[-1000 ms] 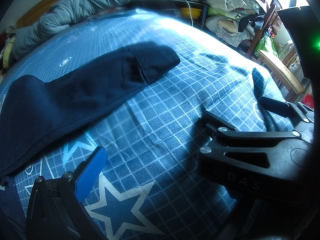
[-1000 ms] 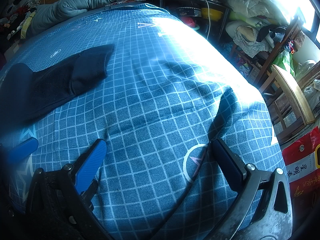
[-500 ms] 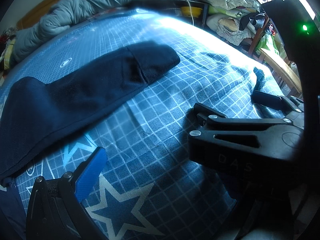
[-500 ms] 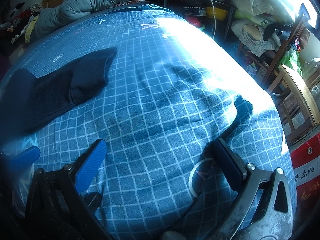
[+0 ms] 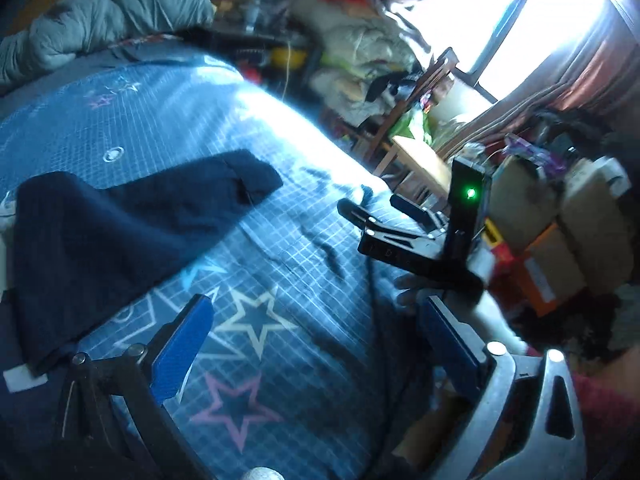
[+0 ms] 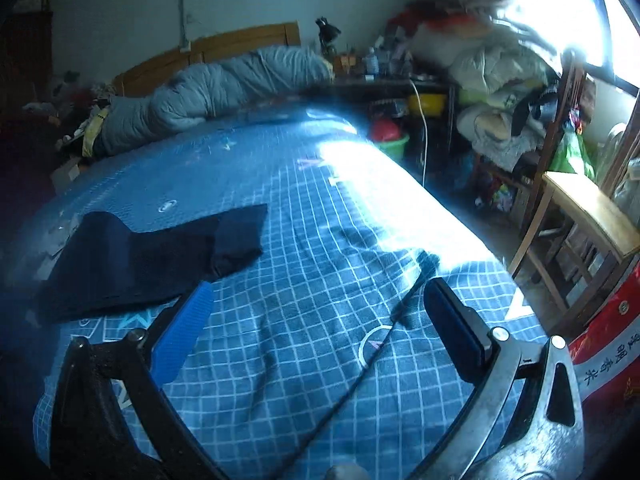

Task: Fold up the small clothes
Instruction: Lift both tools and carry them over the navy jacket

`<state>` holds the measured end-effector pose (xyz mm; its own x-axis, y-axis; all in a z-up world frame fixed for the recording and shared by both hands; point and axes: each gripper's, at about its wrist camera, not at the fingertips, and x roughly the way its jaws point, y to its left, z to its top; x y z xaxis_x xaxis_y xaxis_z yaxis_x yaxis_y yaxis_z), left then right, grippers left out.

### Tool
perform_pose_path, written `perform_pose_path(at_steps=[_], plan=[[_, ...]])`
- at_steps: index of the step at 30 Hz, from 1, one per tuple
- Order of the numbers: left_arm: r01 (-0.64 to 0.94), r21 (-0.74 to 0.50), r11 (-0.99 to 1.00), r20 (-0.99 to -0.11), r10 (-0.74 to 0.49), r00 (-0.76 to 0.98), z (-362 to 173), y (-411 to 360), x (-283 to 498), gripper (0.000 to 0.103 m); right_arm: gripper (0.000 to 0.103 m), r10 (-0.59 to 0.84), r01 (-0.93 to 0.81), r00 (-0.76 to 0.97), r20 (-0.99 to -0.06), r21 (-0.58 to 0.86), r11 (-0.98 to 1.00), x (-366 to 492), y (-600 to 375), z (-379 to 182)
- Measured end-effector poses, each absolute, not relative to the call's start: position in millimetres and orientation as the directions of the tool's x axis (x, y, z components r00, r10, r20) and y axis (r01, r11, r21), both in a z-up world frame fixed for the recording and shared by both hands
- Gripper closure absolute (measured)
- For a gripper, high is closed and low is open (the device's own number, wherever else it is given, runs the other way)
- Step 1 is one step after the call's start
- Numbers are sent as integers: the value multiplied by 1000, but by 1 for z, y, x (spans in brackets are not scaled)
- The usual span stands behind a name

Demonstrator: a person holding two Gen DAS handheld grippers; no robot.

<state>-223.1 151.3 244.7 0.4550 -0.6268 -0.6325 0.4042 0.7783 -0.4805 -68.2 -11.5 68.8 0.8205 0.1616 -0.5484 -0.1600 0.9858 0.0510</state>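
A dark navy garment lies flat on the blue checked bedsheet, left of centre, one sleeve-like end pointing right. The same garment shows in the right wrist view, also to the left. My left gripper hovers open over a star-printed patch of sheet, short of the garment, with nothing between its blue fingers. My right gripper is open above bare, wrinkled sheet near the bed's right side. In the left wrist view the right gripper appears at the bed's right edge, a green light on its body.
A rolled grey quilt lies along the head of the bed. A wooden chair stands off the right side, beside a red printed sack. Piled bedding and clutter fill the far right under a bright window.
Both grippers have lifted and drawn back from the sheet, so more of the room shows. The right gripper now sits farther off in the left wrist view. The garment has not moved.
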Motion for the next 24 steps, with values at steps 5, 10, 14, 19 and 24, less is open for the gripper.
perform_pose_path(at_steps=[5, 10, 14, 19, 24], plan=[[372, -633, 679, -494, -725, 481, 315, 247, -308, 0, 0, 213, -232, 854, -475, 20, 973, -136, 37, 106], [419, -658, 626, -411, -764, 497, 351, 291, -380, 0, 0, 315, -300, 828, -463, 108, 948, -182, 80, 116], [366, -633, 682, -386, -688, 615, 359, 354, -419, 0, 0, 393, -313, 752, -529, 238, 919, -198, 96, 91], [92, -471, 877, -487, -345, 802, 350, 455, -424, 0, 0, 400, -302, 650, -647, 263, 916, -174, 112, 59], [-187, -408, 894, -600, -108, 793, 308, 546, -417, 0, 0, 386, -203, 623, -681, 336, 920, -102, 83, 53]])
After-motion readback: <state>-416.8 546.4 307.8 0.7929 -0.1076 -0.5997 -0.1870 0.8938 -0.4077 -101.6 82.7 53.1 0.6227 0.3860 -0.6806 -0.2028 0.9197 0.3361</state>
